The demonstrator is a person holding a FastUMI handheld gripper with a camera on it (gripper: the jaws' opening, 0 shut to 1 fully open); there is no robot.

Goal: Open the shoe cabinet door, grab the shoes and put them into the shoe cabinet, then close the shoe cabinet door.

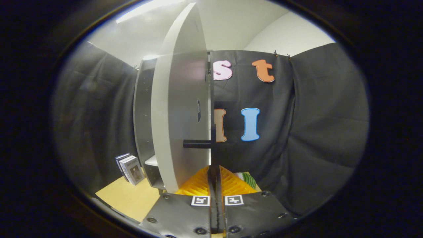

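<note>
The gripper (214,178) has its jaws clenched together just below the door (180,109) edge and handle (197,144), so the door-swinging step seems in hand; next, push it.

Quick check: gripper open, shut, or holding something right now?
Gripper: shut, fingers pressed together, holding nothing, just below the handle of the open cabinet door.

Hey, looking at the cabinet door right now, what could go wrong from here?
The gripper has its fingers shut, right at the free edge of the half-open cabinet door, below its handle. Nothing is visibly clamped, so a push may slip off the thin edge. The door also hides most of the cabinet interior, so a blind swing might hit its shelf.
</note>
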